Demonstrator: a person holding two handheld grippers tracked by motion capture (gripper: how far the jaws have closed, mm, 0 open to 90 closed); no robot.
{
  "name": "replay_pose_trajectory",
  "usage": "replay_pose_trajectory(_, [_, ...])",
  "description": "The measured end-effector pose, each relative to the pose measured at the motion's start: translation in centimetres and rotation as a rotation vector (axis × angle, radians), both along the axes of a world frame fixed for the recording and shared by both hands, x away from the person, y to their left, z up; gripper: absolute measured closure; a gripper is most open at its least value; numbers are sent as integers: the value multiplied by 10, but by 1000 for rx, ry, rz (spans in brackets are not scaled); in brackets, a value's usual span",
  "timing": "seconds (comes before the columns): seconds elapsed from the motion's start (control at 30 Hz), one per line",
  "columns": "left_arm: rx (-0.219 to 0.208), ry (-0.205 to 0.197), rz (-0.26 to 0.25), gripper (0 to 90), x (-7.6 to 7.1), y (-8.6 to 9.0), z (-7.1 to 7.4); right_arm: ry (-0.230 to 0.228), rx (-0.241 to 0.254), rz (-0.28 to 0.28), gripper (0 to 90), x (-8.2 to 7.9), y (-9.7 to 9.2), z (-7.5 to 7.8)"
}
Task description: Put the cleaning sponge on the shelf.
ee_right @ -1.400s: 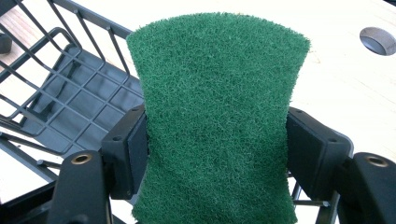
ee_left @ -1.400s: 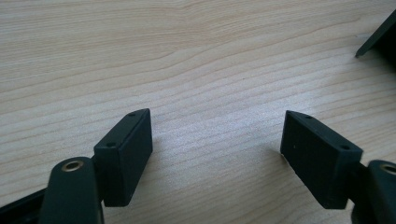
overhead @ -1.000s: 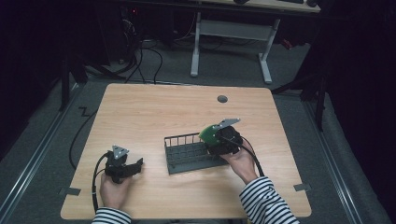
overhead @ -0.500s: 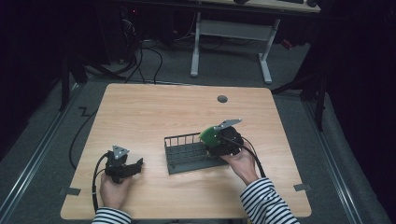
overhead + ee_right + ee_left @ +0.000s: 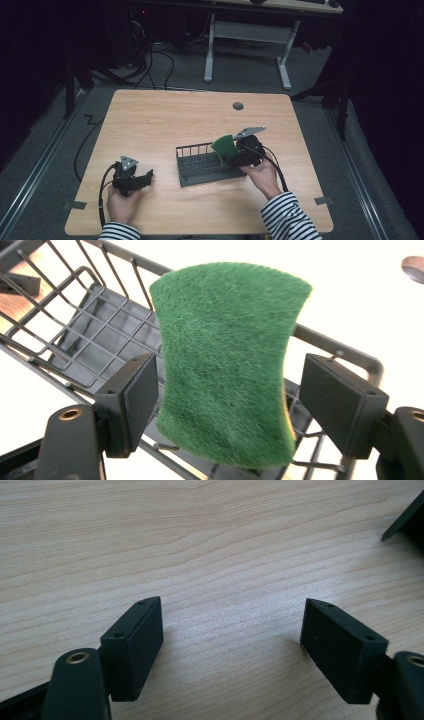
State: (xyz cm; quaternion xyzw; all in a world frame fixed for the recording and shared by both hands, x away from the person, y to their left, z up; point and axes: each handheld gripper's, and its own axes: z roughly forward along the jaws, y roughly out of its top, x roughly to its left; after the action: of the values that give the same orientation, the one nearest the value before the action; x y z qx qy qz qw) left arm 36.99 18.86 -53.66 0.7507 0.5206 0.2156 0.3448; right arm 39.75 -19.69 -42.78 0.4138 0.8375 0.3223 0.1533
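Two tongs, one wire rack, one green sponge on a wooden surface (image 5: 165, 120).

The right tongs (image 5: 234, 159) sit at the right end of the single dark wire rack (image 5: 197, 164), and the one green scouring sponge (image 5: 227, 365) stands upright between their jaws (its yellow underside just peeks at the right edge); the left jaw touches the sponge, the right jaw stands apart from it, so the tongs are spread and not clamping. The rack's grid lies behind and below the sponge. The left tongs (image 5: 232, 645) rest low on the surface, jaws wide apart with bare wood between them, a dark corner of the rack (image 5: 407, 517) far off to their upper right.
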Motion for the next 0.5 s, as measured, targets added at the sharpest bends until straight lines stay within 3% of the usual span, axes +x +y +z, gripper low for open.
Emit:
replay_pose_trajectory(0.27, [3, -1, 1, 255, 0, 0, 0, -52, 67, -53, 290, -12, -31, 13])
replay_pose_trajectory(0.5, [6, 1, 0, 255, 0, -1, 0, -51, 127, -128, 315, -25, -68, 12])
